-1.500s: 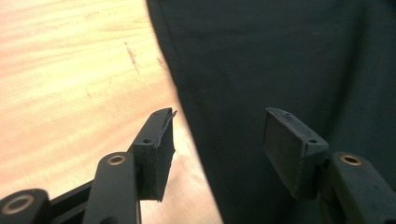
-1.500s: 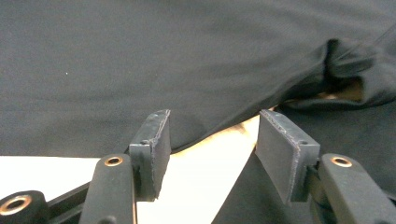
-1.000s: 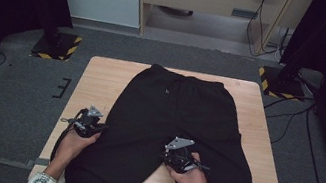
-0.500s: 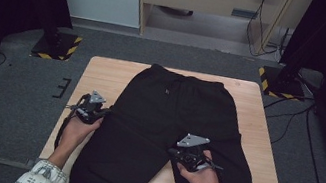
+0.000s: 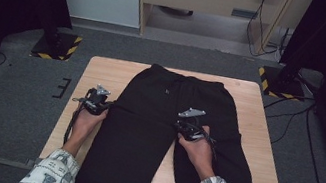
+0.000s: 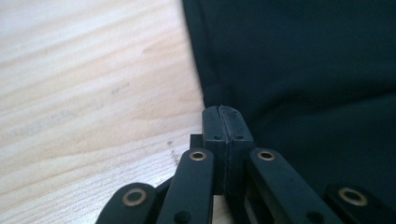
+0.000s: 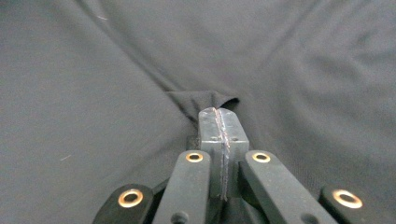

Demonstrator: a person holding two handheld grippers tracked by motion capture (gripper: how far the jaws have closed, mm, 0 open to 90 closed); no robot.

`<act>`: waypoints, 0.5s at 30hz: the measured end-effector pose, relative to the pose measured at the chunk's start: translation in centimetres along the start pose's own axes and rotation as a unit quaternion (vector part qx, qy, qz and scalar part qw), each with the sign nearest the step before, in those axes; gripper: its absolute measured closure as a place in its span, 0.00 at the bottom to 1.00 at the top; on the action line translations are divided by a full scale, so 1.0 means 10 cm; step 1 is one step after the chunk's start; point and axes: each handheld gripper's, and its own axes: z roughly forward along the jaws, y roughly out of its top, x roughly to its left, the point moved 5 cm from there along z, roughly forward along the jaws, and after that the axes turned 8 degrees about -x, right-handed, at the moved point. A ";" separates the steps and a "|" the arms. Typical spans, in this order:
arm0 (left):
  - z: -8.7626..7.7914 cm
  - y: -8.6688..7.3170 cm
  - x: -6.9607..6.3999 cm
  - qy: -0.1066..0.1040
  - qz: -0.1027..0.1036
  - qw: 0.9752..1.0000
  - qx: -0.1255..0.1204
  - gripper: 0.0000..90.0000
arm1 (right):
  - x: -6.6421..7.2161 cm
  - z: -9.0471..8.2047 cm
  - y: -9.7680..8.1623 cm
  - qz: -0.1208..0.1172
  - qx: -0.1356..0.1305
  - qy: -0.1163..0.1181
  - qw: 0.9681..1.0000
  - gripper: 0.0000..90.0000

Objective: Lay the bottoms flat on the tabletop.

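On wooden table (image 5: 104, 68), black trousers (image 5: 163, 107), grippers pinching.

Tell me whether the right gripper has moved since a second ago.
Yes. The right gripper has moved away from the person, up the black trousers toward the table's far edge.

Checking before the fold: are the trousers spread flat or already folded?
Spread flat. The trousers lie open on the table, waistband far, both legs apart towards the person.
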 end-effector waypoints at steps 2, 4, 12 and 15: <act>0.06 -0.04 0.00 -0.005 -0.004 1.000 0.000 0.99 | -0.03 0.08 -0.05 0.010 0.009 0.001 1.000 1.00; 0.06 -0.03 -0.01 -0.011 -0.013 1.000 -0.007 0.97 | -0.03 0.12 -0.07 0.015 0.015 0.004 1.000 0.99; -0.37 -0.06 -0.12 -0.008 -0.013 0.999 -0.032 0.71 | 0.10 -0.16 0.00 -0.007 -0.012 0.000 1.000 0.49; -0.58 -0.22 -0.23 -0.017 -0.009 0.999 -0.033 0.65 | 0.22 -0.32 -0.05 -0.009 -0.026 0.011 1.000 0.42</act>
